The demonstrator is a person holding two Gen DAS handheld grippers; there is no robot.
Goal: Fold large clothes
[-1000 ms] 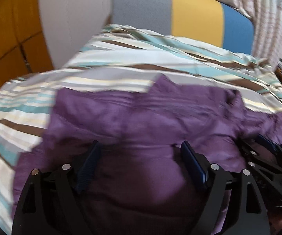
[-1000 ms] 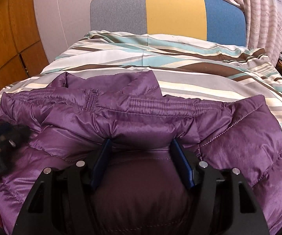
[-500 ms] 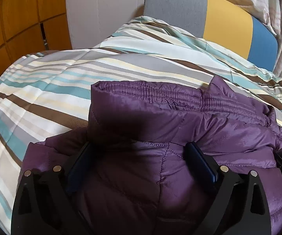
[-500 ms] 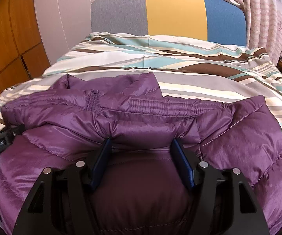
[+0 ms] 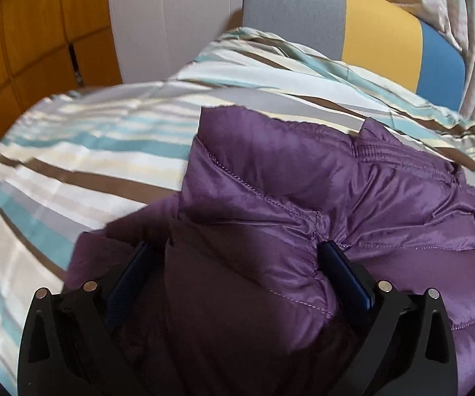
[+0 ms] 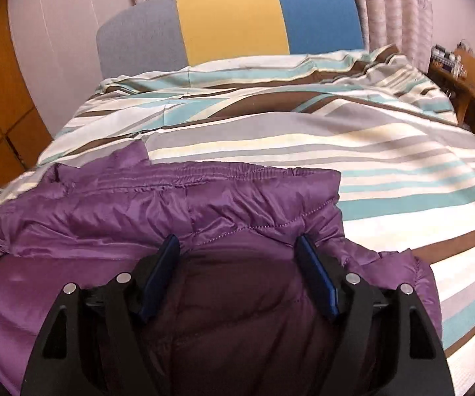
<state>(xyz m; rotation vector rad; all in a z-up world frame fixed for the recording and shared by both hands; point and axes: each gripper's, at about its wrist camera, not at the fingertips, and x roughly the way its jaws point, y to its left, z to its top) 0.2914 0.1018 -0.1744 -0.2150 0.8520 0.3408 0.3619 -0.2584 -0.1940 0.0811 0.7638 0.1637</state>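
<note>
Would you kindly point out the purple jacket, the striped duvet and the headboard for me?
purple jacket [image 6: 231,198]: right wrist view, on its quilted upper panel.
striped duvet [image 6: 369,138]: right wrist view, on a bare grey stripe.
headboard [image 6: 231,19]: right wrist view, on its yellow middle section.

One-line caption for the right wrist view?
Right gripper, jaws opening, over a folded purple puffer jacket on a striped bedspread.

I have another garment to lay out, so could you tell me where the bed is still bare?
Bare striped duvet lies between the purple jacket and the headboard, and along the jacket's right side. The near left is crowded with jacket.
</note>
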